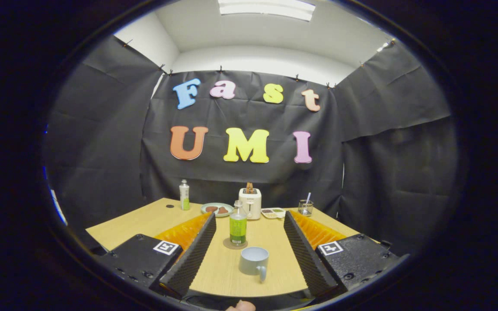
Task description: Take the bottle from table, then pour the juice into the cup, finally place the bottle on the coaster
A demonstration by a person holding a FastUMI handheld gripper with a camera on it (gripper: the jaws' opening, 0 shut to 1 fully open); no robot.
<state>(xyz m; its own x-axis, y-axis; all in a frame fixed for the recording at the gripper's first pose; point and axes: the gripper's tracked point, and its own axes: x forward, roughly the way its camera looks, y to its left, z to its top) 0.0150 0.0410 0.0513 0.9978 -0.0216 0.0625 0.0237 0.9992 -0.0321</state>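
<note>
The bottle (237, 225) stands upright on the coaster (235, 244), at twelve o'clock between the gripper (249, 250)'s wide-apart, empty fingers. The cup (254, 261) sits nearer, at five o'clock from the bottle. This fits either a job finished or a bottle awaiting pickup.

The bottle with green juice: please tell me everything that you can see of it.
The bottle is clear, glass or plastic by its look, with a narrow neck, a pale cap and a green label around its body. Green juice fills it to the shoulder. It stands upright on a round brown coaster on the wooden table, beyond the grey cup and in front of the white toaster. The gripper is open, its fingers wide apart on either side; nothing but the coaster touches the bottle.
</note>
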